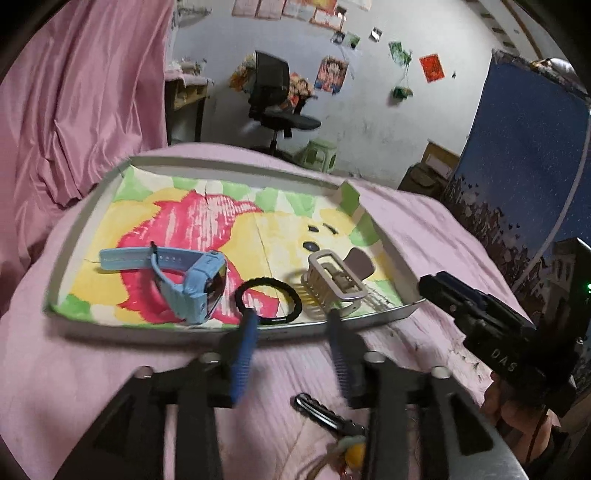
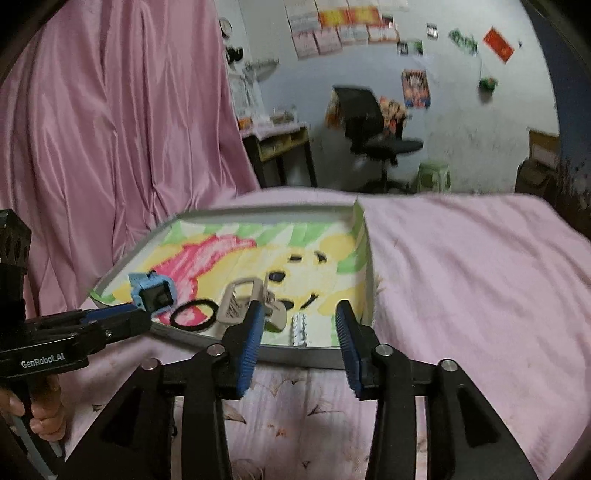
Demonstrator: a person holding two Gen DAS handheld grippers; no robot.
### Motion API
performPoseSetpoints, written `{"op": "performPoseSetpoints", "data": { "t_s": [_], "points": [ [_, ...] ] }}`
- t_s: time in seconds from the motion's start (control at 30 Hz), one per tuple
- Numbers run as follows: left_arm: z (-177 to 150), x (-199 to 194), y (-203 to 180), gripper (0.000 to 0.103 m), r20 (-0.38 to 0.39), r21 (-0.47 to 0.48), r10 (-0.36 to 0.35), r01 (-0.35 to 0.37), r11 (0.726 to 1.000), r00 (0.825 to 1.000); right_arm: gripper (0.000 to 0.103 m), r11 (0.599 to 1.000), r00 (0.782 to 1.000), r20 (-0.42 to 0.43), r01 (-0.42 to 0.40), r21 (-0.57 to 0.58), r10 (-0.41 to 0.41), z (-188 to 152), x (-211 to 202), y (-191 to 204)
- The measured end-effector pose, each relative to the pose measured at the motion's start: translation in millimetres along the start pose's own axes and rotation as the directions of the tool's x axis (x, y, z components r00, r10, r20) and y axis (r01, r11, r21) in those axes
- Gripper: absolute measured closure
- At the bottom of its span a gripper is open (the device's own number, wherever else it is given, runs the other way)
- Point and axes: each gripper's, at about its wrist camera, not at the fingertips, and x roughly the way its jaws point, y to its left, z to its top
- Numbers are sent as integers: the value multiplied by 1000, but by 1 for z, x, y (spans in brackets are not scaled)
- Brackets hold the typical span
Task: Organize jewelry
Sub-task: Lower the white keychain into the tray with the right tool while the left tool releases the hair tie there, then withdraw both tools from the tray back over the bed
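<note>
Keys (image 1: 328, 410) half behind the left claw (image 1: 291, 321); wall posters (image 2: 332, 26) too blurred.

Office chair (image 1: 275, 99), green stool (image 1: 320, 154), keys (image 1: 325, 413).

Both wrist views face the tray (image 1: 221, 328) closely; left sits leftward.

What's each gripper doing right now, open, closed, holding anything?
Left gripper: open, empty, at the tray's near rim by the black hair tie.
Right gripper: open, empty, at the tray's near edge.
</note>
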Motion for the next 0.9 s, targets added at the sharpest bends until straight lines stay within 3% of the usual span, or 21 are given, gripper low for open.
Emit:
{"op": "performPoseSetpoints", "data": {
  "t_s": [0.13,0.4,0.6,0.9],
  "points": [
    [-9,-27,0,34,99,-14,10,-9,1000,995,42,1000,996,91,1,0,-1,0,-32,1],
    [-34,-72,-8,11,227,17,44,-49,999,973,7,999,980,197,9,-31,-3,-17,-81,12],
    [-55,-92,-8,6,274,38,70,-84,996,959,2,998,977,211,28,-52,-17,-32,-101,17],
    [-81,-113,-12,1,327,74,98,-129,989,940,1,994,978,206,46,-94,-26,-50,-121,22]
  ]
}}
